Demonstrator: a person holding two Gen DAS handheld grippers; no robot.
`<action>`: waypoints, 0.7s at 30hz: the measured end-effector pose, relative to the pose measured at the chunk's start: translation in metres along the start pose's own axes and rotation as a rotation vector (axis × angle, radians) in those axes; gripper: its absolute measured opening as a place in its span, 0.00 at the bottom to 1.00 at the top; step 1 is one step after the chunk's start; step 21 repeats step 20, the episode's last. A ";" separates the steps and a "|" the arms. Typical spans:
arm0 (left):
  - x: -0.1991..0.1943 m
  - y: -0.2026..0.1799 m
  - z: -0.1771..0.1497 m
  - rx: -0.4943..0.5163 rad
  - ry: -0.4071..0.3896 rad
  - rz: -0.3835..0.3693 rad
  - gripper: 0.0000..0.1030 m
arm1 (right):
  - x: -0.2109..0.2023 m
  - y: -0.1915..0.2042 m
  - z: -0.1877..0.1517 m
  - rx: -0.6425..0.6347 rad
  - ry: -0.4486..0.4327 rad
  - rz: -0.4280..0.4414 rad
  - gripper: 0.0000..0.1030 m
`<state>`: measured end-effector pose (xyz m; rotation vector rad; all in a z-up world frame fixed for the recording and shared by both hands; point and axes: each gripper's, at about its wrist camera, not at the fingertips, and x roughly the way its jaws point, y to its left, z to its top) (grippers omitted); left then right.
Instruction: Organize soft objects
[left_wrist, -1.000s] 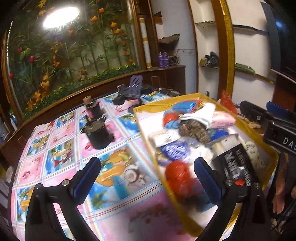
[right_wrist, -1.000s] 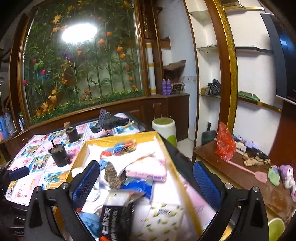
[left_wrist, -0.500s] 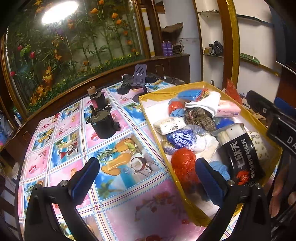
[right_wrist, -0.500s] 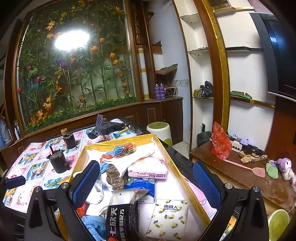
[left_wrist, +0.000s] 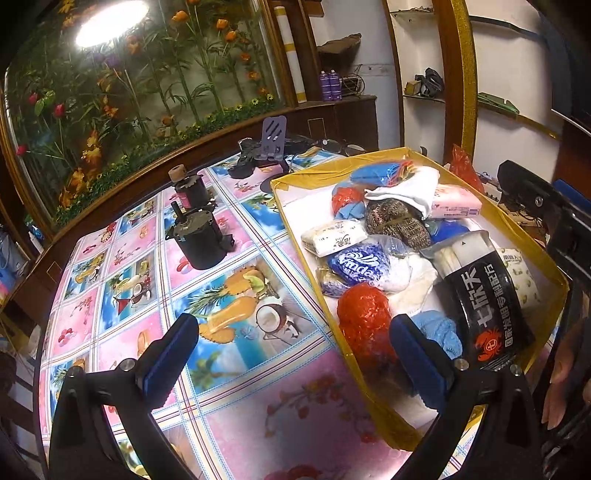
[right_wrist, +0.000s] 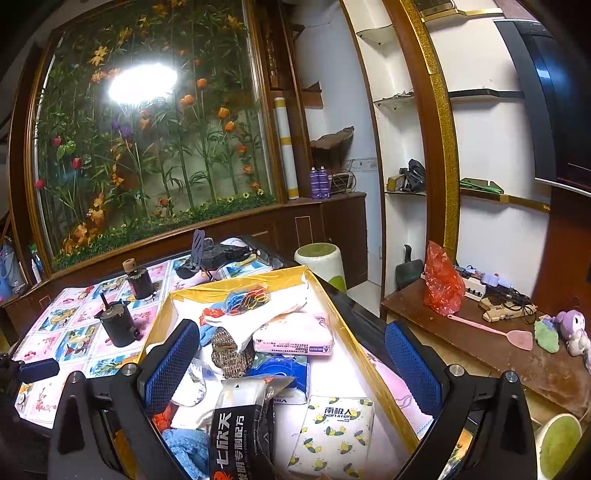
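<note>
A yellow-rimmed box (left_wrist: 303, 177) (right_wrist: 236, 282) on the table holds several soft things: a red crinkled bag (left_wrist: 364, 319), a blue tissue pack (left_wrist: 356, 264), a pink tissue pack (right_wrist: 293, 334), a brown knit piece (right_wrist: 227, 350), a white cloth (left_wrist: 406, 186), a lemon-print tissue pack (right_wrist: 332, 432) and a black packet (left_wrist: 487, 302). My left gripper (left_wrist: 291, 362) hangs open above the box's left edge, nothing between its blue pads. My right gripper (right_wrist: 291, 365) is open above the box's near right part and holds nothing.
Two dark cylindrical motors (left_wrist: 199, 240) and a purple phone stand (left_wrist: 273, 138) sit on the fruit-print tablecloth (left_wrist: 147, 295) left of the box. A low wooden bench (right_wrist: 480, 339) to the right carries a red bag, a pink swatter and toys. A hand (left_wrist: 565, 373) shows at the right.
Both cameras have shifted a little over the box: the left view has pulled back and risen, showing more tablecloth; the right view has risen slightly. Both grippers remain open; no object has moved.
</note>
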<state>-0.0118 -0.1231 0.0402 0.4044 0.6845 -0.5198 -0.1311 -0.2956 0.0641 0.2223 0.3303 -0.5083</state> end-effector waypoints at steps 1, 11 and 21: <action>0.000 0.000 0.000 0.000 -0.001 -0.002 1.00 | 0.001 0.000 -0.001 0.000 0.001 -0.002 0.99; 0.001 -0.003 0.000 0.010 0.009 -0.008 1.00 | 0.002 -0.001 -0.003 0.000 0.009 0.001 0.99; -0.009 -0.008 -0.005 0.051 -0.024 0.005 1.00 | -0.002 0.002 -0.001 0.002 0.005 0.007 0.99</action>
